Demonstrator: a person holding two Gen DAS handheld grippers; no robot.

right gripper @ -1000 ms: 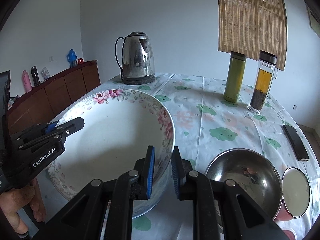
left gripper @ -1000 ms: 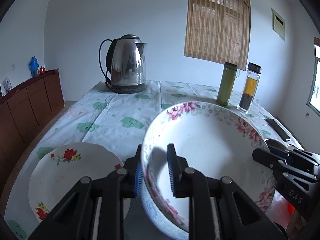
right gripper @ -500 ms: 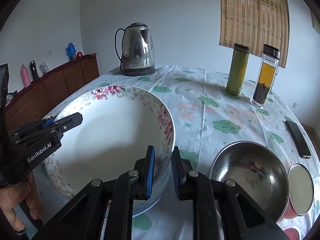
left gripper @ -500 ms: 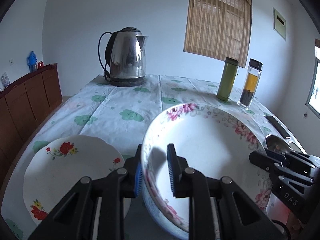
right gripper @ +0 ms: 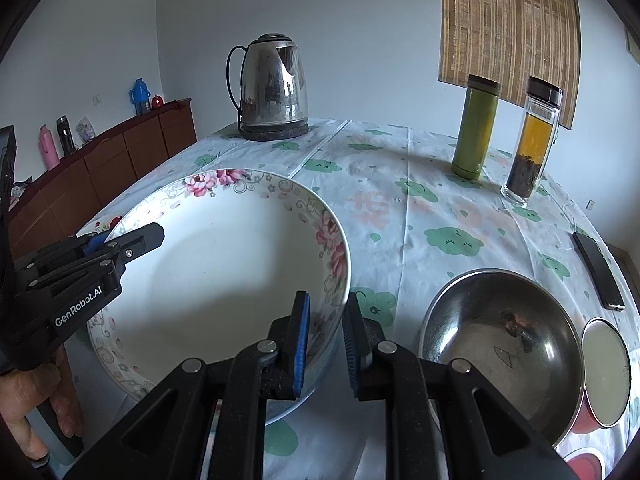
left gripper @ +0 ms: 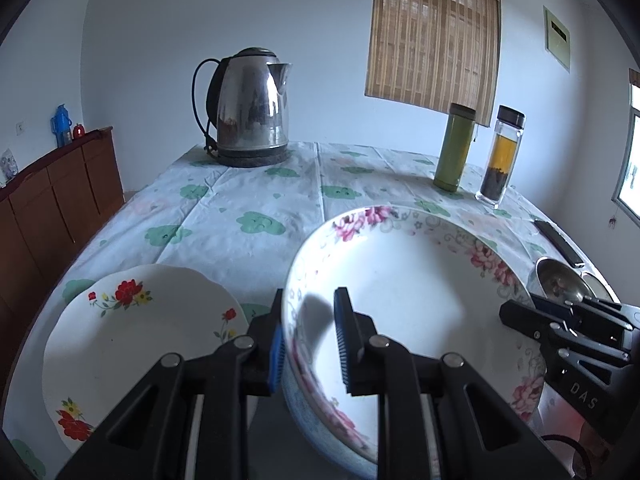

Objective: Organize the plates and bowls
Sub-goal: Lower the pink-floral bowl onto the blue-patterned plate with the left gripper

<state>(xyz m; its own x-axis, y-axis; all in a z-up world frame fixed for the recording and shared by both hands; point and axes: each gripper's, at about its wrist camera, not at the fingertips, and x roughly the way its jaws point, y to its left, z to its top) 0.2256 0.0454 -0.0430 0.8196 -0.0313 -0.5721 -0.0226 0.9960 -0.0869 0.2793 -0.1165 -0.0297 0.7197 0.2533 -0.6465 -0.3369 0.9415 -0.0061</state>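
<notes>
Compared with the frames one second back, both views are showing the kettle higher and farther off, while the floral bowl is keeping the same place between the jaws of both tools.

Left gripper is pinching the left rim of the floral bowl: one blue pad is sitting outside the wall, the other inside. Right gripper is pinching the opposite, right rim in the same manner, one pad inside and one outside. Jaws on both tools are standing narrowly apart, with only the bowl wall between them.

Whether the floral bowl is resting on the tablecloth or being held just above it cannot be told. A flower-print plate is lying on the cloth just left of the bowl. A steel bowl is sitting near the bowl's right side, with a red lidded cup touching it on the far right.

A green flask and a tea bottle are standing upright at the far right. A dark remote is lying near the right table edge. A hand is gripping the left tool's handle.
</notes>
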